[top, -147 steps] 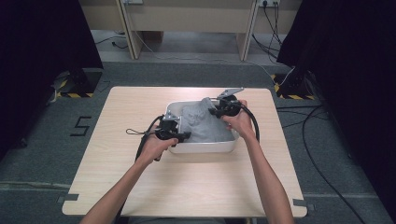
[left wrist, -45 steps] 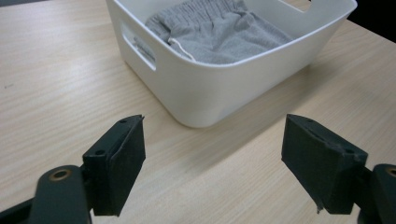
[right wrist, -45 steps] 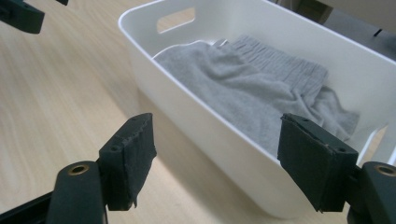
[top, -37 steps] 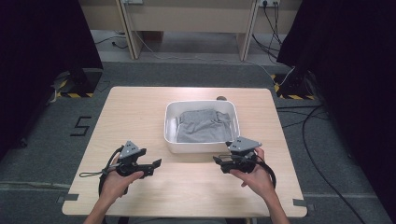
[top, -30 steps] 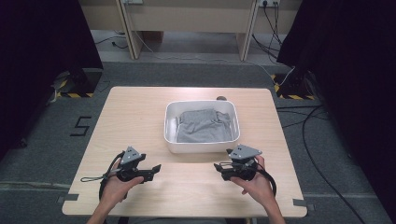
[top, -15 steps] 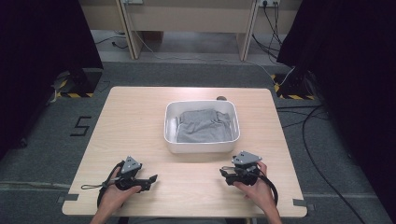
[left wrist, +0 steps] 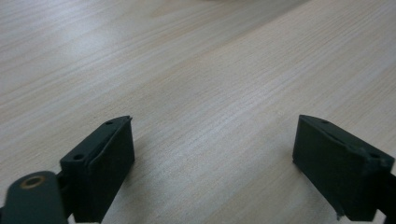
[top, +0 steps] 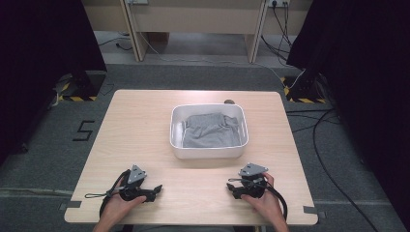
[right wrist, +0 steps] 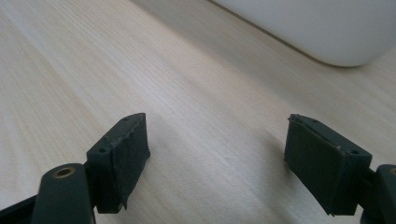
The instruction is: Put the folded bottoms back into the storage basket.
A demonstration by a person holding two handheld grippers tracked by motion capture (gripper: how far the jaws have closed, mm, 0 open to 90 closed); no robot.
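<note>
We have both grippers low at the near edge of the table [top: 145, 116], well back from the white tub [top: 209, 155]. Our left gripper [top: 153, 188] sits in front of the tub and off to its left; our right gripper [top: 232, 186] sits in front of the tub's near right corner. Both point roughly inward across the table, toward each other, rather than straight at the tub.

The grey cloth [top: 210, 130] lies crumpled inside the tub, filling most of its floor, with its bunched edge toward the far right corner. Nothing holds it; it rests wholly within the walls.

In the left gripper view the jaws stand wide with bare wood between them, and they have just been opening further. The right gripper view shows the same: jaws wide, having just been opening, nothing between them, and the tub's rounded wall [right wrist: 317, 32] close ahead toward the upper right.

As we judge it, the cloth lies ahead of both grippers, and the right one is the nearer. The tub's long side runs left to right across the table, so any reach would have to go forward and over the near wall.
</note>
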